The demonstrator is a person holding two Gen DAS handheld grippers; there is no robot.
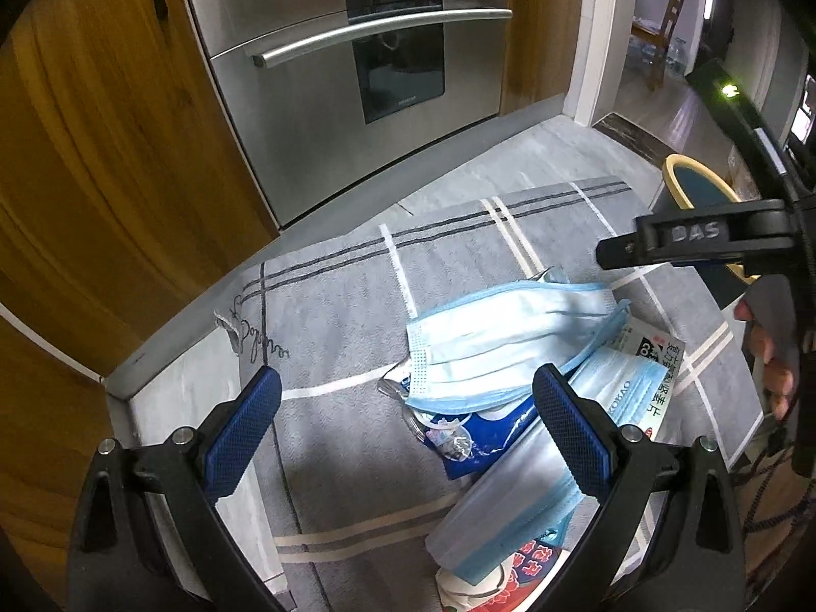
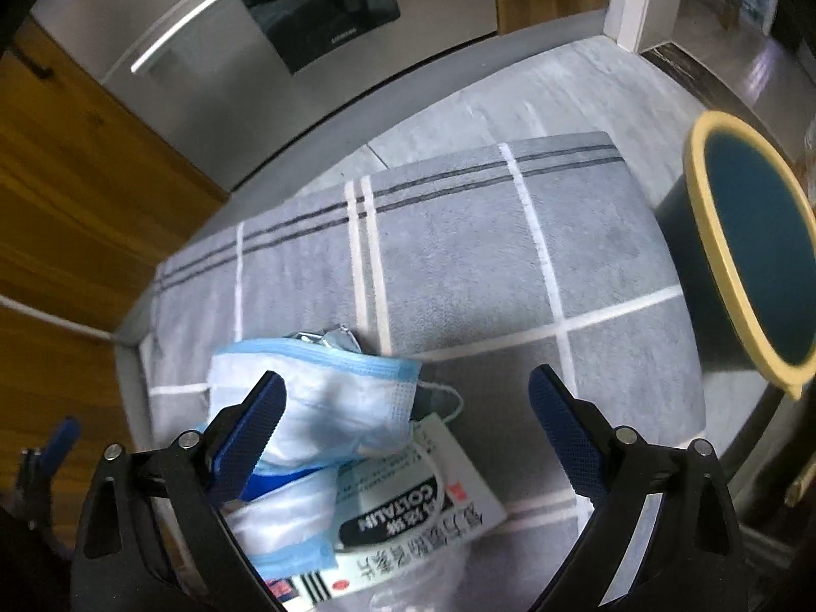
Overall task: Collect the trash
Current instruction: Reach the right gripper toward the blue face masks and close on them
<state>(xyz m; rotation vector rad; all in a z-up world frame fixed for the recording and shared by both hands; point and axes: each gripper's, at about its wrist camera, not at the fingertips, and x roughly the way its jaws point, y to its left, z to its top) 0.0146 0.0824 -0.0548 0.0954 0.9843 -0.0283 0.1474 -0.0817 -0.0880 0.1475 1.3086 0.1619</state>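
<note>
Hovering: we hold both grippers over the trash on the mat, nothing picked up.
Left gripper [image 1: 408,413]: our fingers are spread wide and empty; between them lie the top mask [image 1: 510,341] and a blue wrapper [image 1: 479,433], while the right pad overlaps a second mask [image 1: 510,505].
Right gripper [image 2: 408,423]: also wide open and empty; its left pad sits in front of the top mask [image 2: 331,408], with the medicine box [image 2: 408,505] lower between the fingers.
Trash: masks, box, wrapper and a bit of foil [image 2: 326,339] overlap in one loose heap on the mat [image 1: 331,306].
Bin [image 2: 749,255]: it stands off the mat's right edge, apart from the heap, mouth tilted toward us.
Risk, grip: we judge a mask too thin and limp for a sure pinch; closing on a single layer could let it slip free.
Risk, tangle: an ear loop [image 2: 449,400] trails by the box, so lifting a mask may drag the box or wrapper and drop them short of the bin.
Risk, mat: closing too low could pinch the pile of the mat.
Risk, collision: our grippers are near each other over one heap and could knock together.
</note>
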